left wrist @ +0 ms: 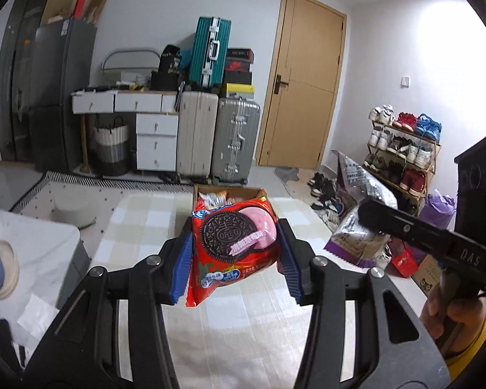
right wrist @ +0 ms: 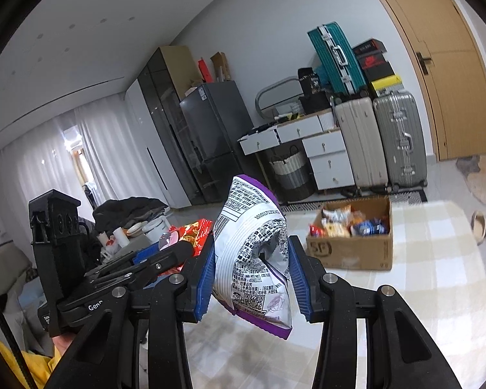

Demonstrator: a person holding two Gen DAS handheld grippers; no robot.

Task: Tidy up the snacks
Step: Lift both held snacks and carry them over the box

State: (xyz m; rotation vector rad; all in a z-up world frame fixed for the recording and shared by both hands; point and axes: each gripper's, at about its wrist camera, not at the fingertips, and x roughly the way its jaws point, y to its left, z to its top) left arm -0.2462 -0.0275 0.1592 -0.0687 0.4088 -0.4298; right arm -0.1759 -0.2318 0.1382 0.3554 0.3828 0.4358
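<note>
While both hand-held grippers are gripping snacks above the tabletop (left wrist: 243, 324), the cardboard box (right wrist: 356, 253) is waiting ahead.

Left hand-held gripper (left wrist: 235, 253) is pinching a red cookie packet (left wrist: 233, 243) between nearly closed jaws, with the box lying straight beyond it; right hand-held gripper (right wrist: 252, 275) is squeezing a white-and-purple snack bag (right wrist: 256, 253), its long axis upright, with the box ahead and to its right. Which hand is nearer is hard to judge.
</note>
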